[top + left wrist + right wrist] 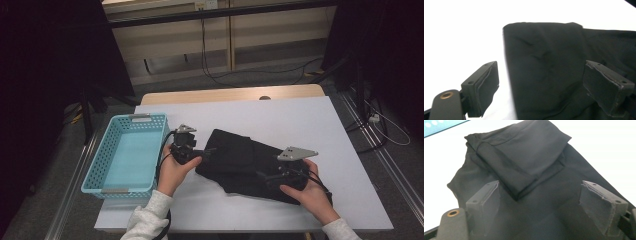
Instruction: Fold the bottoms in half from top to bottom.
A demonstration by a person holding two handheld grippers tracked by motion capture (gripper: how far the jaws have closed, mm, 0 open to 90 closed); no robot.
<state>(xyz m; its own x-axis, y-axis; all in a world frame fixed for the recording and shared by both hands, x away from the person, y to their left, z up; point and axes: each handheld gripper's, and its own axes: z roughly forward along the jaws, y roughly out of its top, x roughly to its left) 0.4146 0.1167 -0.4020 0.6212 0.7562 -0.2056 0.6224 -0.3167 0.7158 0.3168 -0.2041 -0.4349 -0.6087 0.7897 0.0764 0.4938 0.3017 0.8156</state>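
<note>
A black folded garment (pixel 245 162) lies on the white table (pixel 300 120), right of centre. My left gripper (pixel 202 151) sits at the cloth's left edge, held in a hand, and it is open. Its jaws straddle that edge in the left gripper view, with the black garment (pixel 544 72) between and beyond them. My right gripper (pixel 265 176) rests over the garment's near right part, also open. In the right gripper view its wide-apart jaws frame a folded flap of the garment (pixel 524 162). Neither gripper has hold of the cloth.
A light blue perforated basket (pixel 107 172) stands at the table's left side, with nothing in it; its corner (pixel 439 126) appears at the top left of the right gripper view. Cables run over the floor behind the table. Bare white table surrounds the garment.
</note>
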